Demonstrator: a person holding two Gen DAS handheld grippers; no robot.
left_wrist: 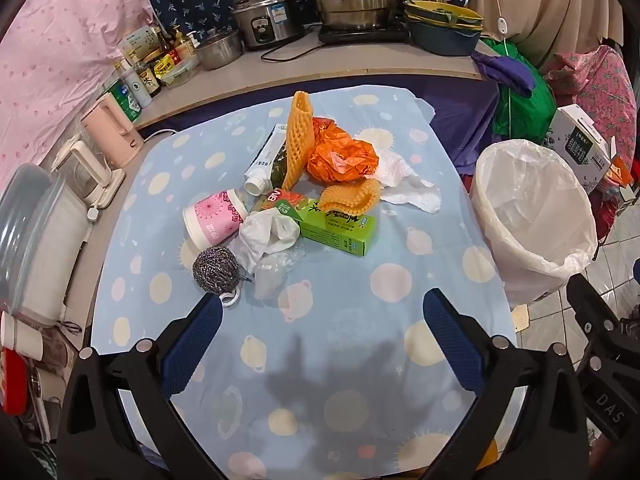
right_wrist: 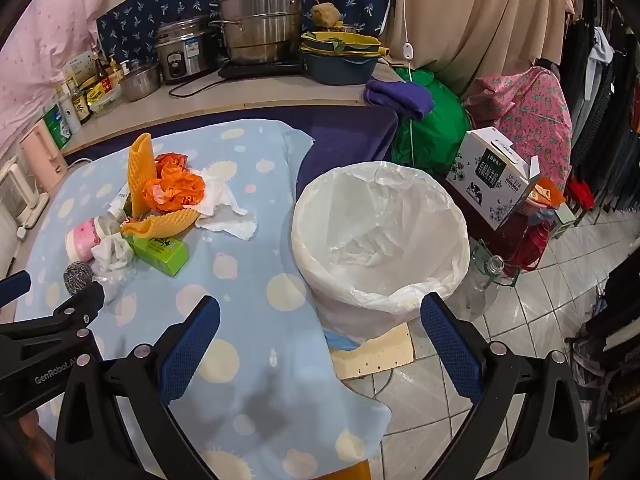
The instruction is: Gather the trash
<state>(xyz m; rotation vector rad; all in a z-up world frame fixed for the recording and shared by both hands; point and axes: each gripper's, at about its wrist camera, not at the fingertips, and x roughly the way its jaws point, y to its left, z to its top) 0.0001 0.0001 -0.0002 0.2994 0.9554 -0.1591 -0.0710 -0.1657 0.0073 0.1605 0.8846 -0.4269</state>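
Note:
A pile of trash lies on the blue patterned tablecloth (left_wrist: pixel 340 320): a pink paper cup (left_wrist: pixel 214 220), a steel scouring ball (left_wrist: pixel 216 270), a green carton (left_wrist: pixel 340 228), crumpled white tissue (left_wrist: pixel 268 232), an orange plastic bag (left_wrist: pixel 340 156), orange foam netting (left_wrist: pixel 298 140) and a white tube (left_wrist: pixel 264 164). A white-lined trash bin (left_wrist: pixel 528 216) stands right of the table; it also shows in the right wrist view (right_wrist: pixel 380 240). My left gripper (left_wrist: pixel 322 304) is open and empty, just short of the pile. My right gripper (right_wrist: pixel 320 312) is open and empty near the bin.
A counter (left_wrist: pixel 320 64) behind holds pots, a rice cooker (left_wrist: pixel 266 20), bottles and bowls. A pink kettle (left_wrist: pixel 114 128) and appliances stand left of the table. A white box (right_wrist: pixel 492 176) and bags sit beyond the bin. Tiled floor (right_wrist: pixel 540 300) lies right.

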